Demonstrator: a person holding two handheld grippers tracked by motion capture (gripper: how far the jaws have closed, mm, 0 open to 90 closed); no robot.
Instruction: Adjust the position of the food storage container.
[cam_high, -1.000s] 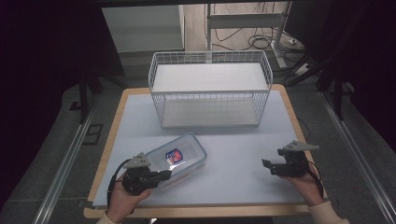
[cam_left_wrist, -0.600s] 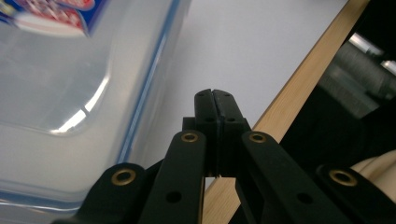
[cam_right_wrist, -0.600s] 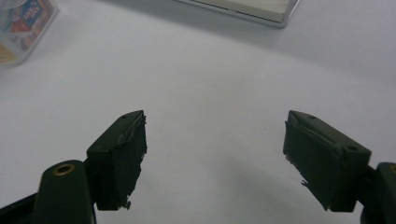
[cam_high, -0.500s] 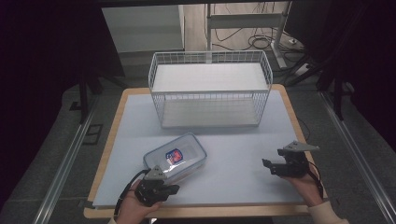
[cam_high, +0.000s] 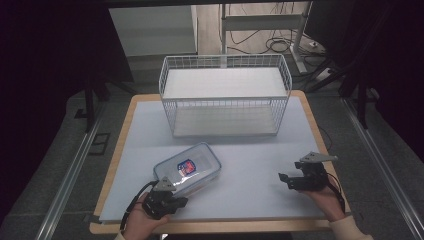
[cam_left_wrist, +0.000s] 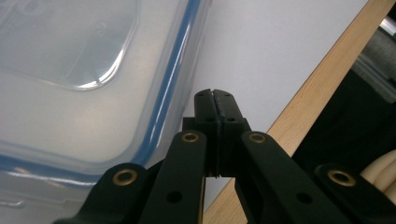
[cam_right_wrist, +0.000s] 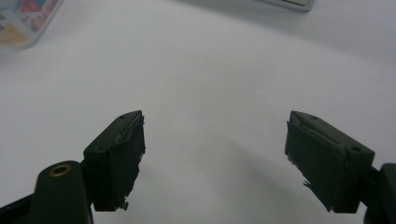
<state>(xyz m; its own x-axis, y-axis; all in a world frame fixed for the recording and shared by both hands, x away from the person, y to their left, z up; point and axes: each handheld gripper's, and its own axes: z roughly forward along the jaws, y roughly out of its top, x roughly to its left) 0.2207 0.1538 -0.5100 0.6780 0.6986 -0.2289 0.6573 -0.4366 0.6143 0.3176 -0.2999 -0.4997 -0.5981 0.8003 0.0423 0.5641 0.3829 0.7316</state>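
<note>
A clear plastic container (cam_high: 187, 167) with a blue-sealed lid and a red-and-blue label lies flat on the white mat, front left of centre. My left gripper (cam_high: 181, 201) sits at its near corner by the table's front edge. In the left gripper view its jaws are pressed together with nothing between them, my left gripper (cam_left_wrist: 215, 95) right beside the container's rim (cam_left_wrist: 173, 88). My right gripper (cam_high: 283, 180) rests low at the front right, pointing left, well apart from the container. In its own view my right gripper (cam_right_wrist: 215, 156) stands wide open over bare mat.
A white wire basket (cam_high: 225, 97) stands at the back middle of the table. The wooden table edge (cam_left_wrist: 308, 98) runs close to the left gripper. A corner of the container (cam_right_wrist: 21, 21) lies far ahead of the right gripper.
My left gripper has slid from the container's left side toward the table's front edge and a little right, to the container's near corner. The right gripper has stayed put.
</note>
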